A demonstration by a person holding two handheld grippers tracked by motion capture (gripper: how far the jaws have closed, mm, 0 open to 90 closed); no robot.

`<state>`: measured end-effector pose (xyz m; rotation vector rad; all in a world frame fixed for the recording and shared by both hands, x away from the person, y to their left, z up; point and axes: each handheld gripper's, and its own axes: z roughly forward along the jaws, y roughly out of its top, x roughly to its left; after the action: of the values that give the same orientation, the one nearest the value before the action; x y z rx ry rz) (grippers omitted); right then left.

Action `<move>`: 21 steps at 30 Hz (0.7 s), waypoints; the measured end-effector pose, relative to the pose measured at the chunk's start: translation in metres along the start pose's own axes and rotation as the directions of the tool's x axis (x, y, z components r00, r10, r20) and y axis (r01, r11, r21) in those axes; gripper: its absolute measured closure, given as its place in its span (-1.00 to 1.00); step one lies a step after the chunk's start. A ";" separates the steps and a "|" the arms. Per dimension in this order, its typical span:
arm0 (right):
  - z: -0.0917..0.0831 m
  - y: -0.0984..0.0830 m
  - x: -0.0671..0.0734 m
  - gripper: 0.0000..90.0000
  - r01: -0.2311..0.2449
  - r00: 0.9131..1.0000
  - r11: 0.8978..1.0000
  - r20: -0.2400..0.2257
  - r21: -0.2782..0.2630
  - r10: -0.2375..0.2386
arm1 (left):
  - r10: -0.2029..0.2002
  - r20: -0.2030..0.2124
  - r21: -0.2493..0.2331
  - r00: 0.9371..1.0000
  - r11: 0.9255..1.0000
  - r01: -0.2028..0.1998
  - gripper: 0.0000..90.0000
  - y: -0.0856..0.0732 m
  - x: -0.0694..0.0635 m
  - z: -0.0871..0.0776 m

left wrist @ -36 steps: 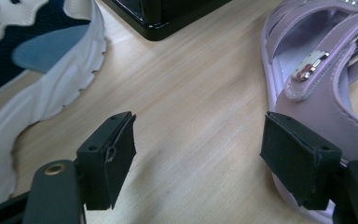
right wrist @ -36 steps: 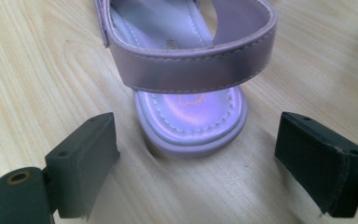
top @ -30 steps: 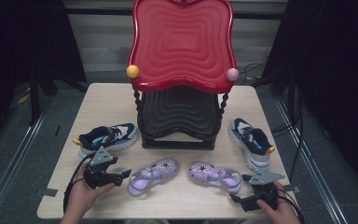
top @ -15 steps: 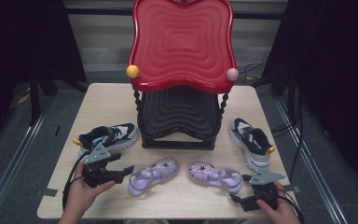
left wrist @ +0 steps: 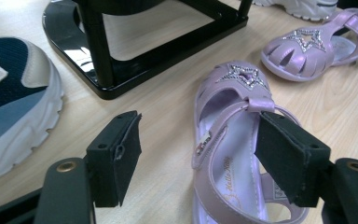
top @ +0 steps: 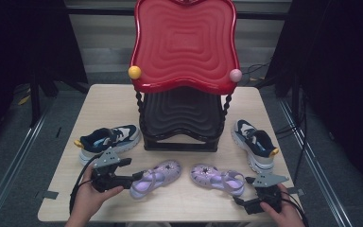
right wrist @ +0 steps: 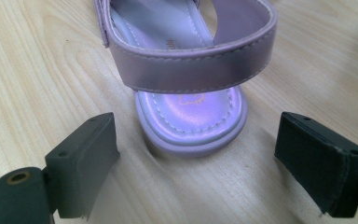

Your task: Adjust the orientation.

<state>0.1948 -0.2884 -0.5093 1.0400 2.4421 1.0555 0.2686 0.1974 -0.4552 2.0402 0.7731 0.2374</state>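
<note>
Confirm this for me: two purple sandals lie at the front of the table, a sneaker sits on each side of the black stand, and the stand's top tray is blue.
One detail is wrong: the stand's top tray is red, not blue, as the high view shows. The rest holds: two purple sandals lie at the front of the table, and a sneaker sits on each side of the black stand.

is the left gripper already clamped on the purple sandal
No: in the left gripper view the left gripper has its jaws spread, one jaw over bare table and the other above the purple sandal, neither pad pressing on it.

Lilac sandals with glittery stars; ridged red tray.
</note>
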 end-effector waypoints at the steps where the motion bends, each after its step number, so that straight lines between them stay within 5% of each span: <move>1: 0.000 0.000 0.000 -0.73 0.000 1.000 1.000 0.000 0.000 0.000 | 0.003 0.002 0.007 1.000 1.000 -0.003 -0.32 0.000 -0.001 0.001; 9: 0.000 0.000 0.000 -0.73 0.000 1.000 1.000 0.000 0.000 0.000 | 0.050 0.001 0.062 0.999 0.997 -0.050 -0.14 -0.004 -0.005 0.016; 21: 0.000 0.000 0.000 -0.73 0.000 1.000 1.000 0.000 0.000 0.000 | 0.080 0.016 0.084 0.997 0.993 -0.082 0.23 -0.007 -0.007 0.026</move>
<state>0.1948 -0.2884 -0.5093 1.0403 2.4420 1.0554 0.2713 0.1778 -0.4742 2.1541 0.7040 0.2410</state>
